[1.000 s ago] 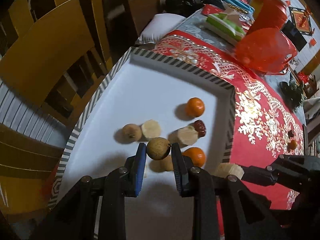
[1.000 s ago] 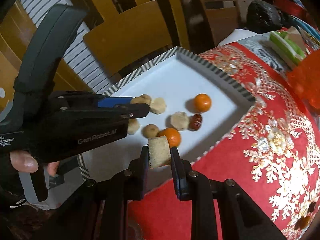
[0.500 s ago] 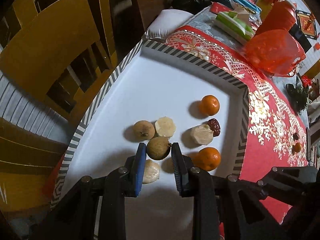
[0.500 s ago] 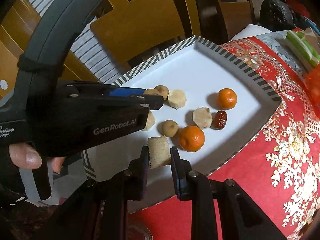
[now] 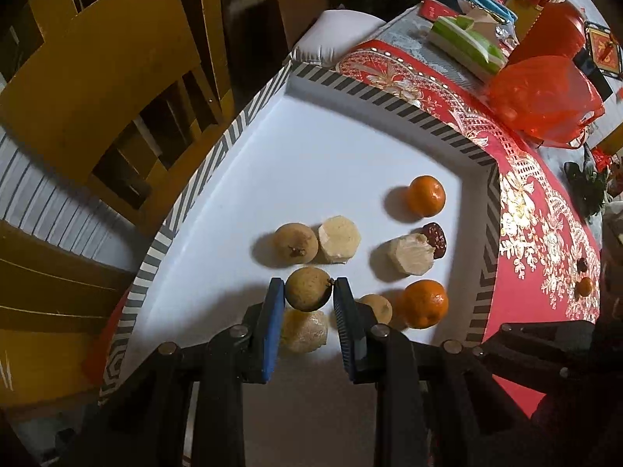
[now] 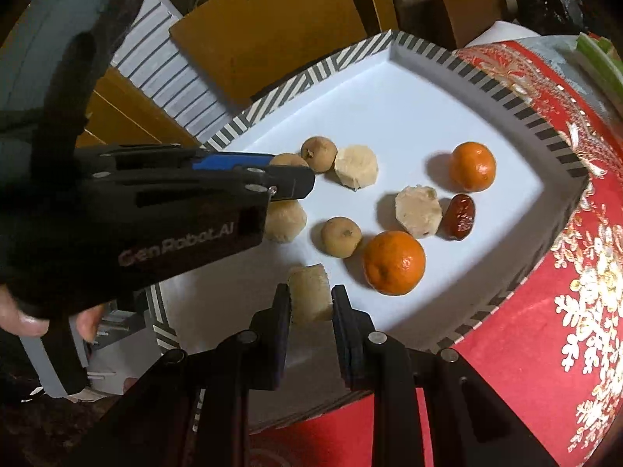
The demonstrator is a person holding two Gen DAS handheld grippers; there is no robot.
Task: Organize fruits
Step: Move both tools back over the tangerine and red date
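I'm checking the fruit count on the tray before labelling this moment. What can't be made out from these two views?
- Right wrist view: the round brown fruit is mostly hidden by the left gripper; the pale chunk beneath is half covered.
- Left wrist view: the pale piece sits behind the fingers.
- Left wrist view: small fruits on the red cloth are too small to identify.
- Tray: its near edge is blocked by the right gripper.

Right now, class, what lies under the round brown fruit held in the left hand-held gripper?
Below the round brown fruit, a pale peeled chunk rests on the white tray. The fruit and the left hand-held gripper cover the chunk's top edge.
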